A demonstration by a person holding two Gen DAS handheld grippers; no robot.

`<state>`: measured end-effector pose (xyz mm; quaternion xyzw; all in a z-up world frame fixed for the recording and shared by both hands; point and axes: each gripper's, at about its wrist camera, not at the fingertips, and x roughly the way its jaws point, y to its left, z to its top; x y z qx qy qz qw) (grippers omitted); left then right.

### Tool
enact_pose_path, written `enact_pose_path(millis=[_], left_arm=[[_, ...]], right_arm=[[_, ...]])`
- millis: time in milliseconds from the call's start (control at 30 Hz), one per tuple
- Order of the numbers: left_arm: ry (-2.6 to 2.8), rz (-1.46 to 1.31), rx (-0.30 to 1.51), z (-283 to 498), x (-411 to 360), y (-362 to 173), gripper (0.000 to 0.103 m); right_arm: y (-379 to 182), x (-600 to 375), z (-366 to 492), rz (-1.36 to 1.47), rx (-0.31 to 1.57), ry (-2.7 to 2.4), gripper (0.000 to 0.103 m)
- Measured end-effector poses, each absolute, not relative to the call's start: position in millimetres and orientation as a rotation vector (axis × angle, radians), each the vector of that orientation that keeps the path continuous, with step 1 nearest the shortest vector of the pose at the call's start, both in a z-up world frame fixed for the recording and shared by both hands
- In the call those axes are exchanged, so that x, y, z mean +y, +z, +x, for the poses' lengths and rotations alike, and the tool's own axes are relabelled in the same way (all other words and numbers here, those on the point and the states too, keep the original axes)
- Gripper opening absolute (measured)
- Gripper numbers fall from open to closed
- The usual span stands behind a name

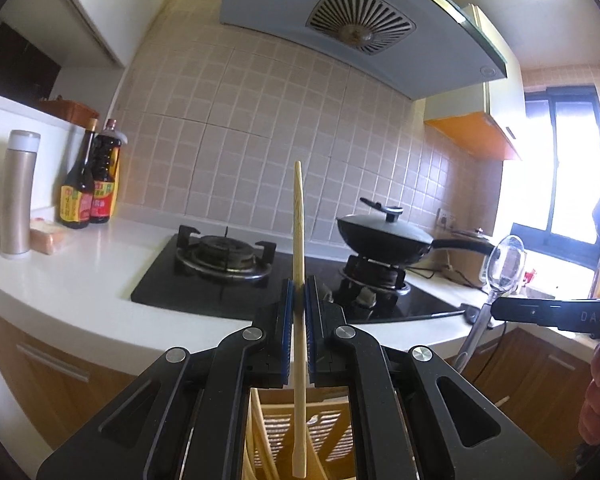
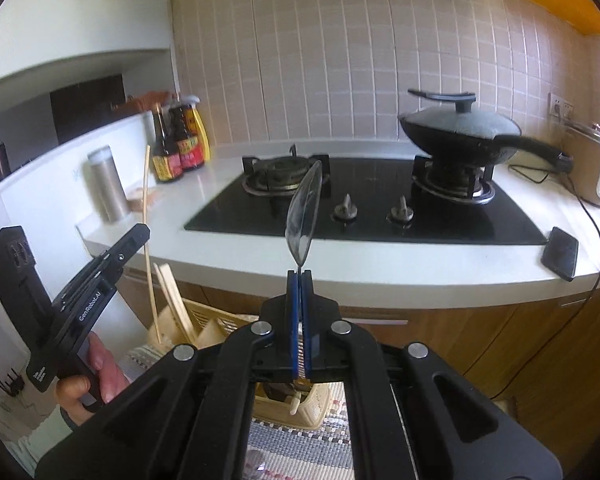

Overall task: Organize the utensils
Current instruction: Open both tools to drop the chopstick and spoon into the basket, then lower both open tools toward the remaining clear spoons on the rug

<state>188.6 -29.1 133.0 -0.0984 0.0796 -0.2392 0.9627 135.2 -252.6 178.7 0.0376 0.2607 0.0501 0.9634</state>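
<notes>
Landmark = stove (image 2: 364, 200). Surface (image 2: 380, 268) strip in front of stove: bare, open for a pass, blocked only at its right end by phone (image 2: 560, 252). Left of stove: thermos (image 2: 108, 184) and bottles (image 2: 180, 144) stand upright near the wall, with some bare surface between them and stove. Right burner taken by lidded wok (image 2: 460, 132), handle jutting right. Rice cooker (image 2: 592, 168) and its cable crowd the far right. Left burner (image 2: 284, 176) uncovered. Hood (image 1: 360, 20) overhangs stove, limiting headroom.
</notes>
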Motion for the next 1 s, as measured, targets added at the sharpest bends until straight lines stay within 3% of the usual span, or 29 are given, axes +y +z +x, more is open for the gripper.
enact_pose_path(millis=[333, 367, 433, 500, 633, 733, 1000], left_arm=[[-0.492, -0.185, 0.153, 188.5, -25.4, 105.4, 0.005], [-0.496, -0.187, 0.155, 187.5, -24.5, 104.4, 0.007], [-0.501, -0.187, 0.177, 185.2, -21.4, 103.2, 0.029], [-0.495, -0.194, 0.188, 180.7, -16.3, 103.1, 0.043], [-0.497, -0.216, 0.23, 165.5, 0.0, 107.8, 0.054], [-0.515, -0.222, 0.25, 149.7, 10.5, 114.4, 0.059], [-0.571, -0.177, 0.352, 102.7, 17.2, 138.5, 0.06]], right_arm=[[143.5, -241.3, 142.1, 0.027, 0.576, 0.113, 0.001], [142.7, -240.0, 140.7, 0.024, 0.583, 0.12, 0.001], [141.2, -239.3, 135.0, 0.036, 0.593, 0.147, 0.002], [140.4, -241.6, 130.1, 0.053, 0.604, 0.167, 0.006], [140.8, -248.1, 113.5, 0.093, 0.604, 0.179, 0.02], [142.5, -254.2, 98.0, 0.127, 0.591, 0.184, 0.048], [153.9, -260.4, 54.5, 0.194, 0.602, 0.147, 0.049]])
